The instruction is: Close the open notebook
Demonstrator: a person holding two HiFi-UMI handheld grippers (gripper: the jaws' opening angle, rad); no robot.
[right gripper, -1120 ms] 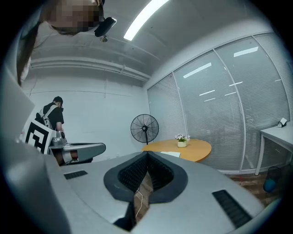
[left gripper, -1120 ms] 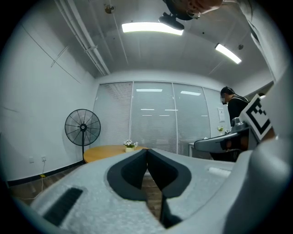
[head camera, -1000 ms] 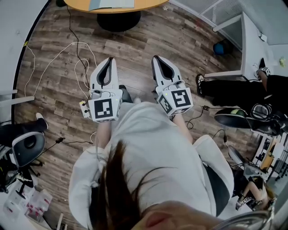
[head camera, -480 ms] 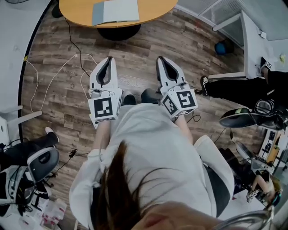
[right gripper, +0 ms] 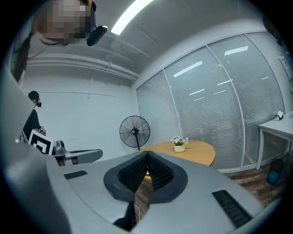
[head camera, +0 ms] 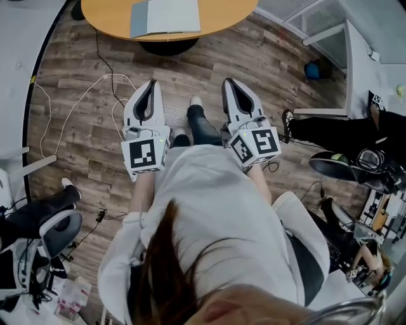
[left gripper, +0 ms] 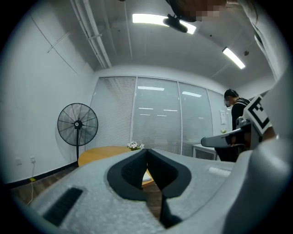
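Left gripper (head camera: 151, 86) jaws are pressed together, nothing gripped. Right gripper (head camera: 229, 83) is likewise clenched empty. Both are held side by side over the wood floor (head camera: 76, 136). The open notebook (head camera: 166, 16) is seen flat on the round table (head camera: 223, 13), well ahead.

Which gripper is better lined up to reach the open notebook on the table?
Left, slightly. The notebook lies almost straight ahead of the left gripper, while the right gripper points past its right edge. Both are shut and short of the table.
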